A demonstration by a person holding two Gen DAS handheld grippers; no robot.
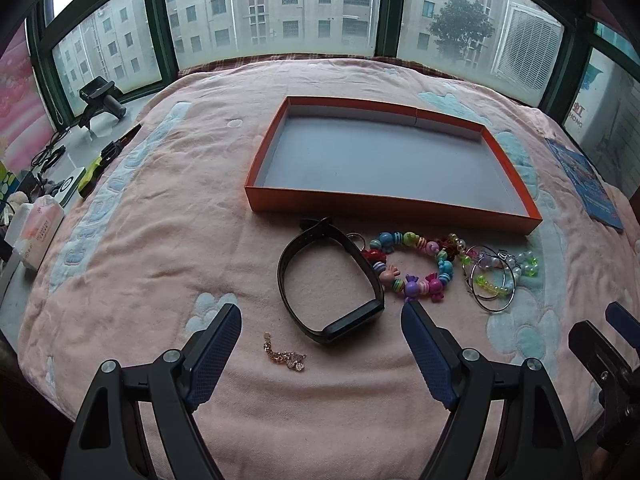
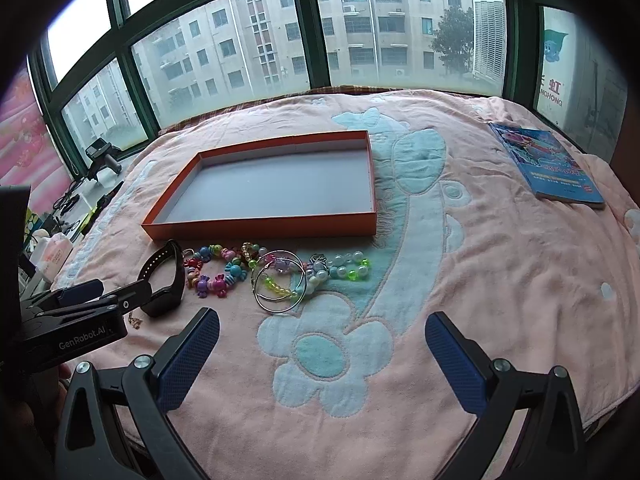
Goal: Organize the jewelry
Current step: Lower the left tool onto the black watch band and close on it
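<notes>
Jewelry in a row before the orange tray (image 1: 384, 206); both tongs spread, empty.

We hold the left gripper (image 1: 320, 316) over the black band (image 1: 332, 280), its long axis running diagonally toward the tray; the right gripper (image 2: 322, 332) hovers apart.

Orange tray (image 1: 384, 208); black band (image 1: 332, 280); pink floral blanket (image 1: 160, 260); blue book (image 2: 548, 164)

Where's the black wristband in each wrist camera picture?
Left wrist view: the black wristband lies centre, below the orange tray.
Right wrist view: the wristband lies at the left, behind the left gripper.
Shared landmark: the colourful bead bracelet to its right.
</notes>
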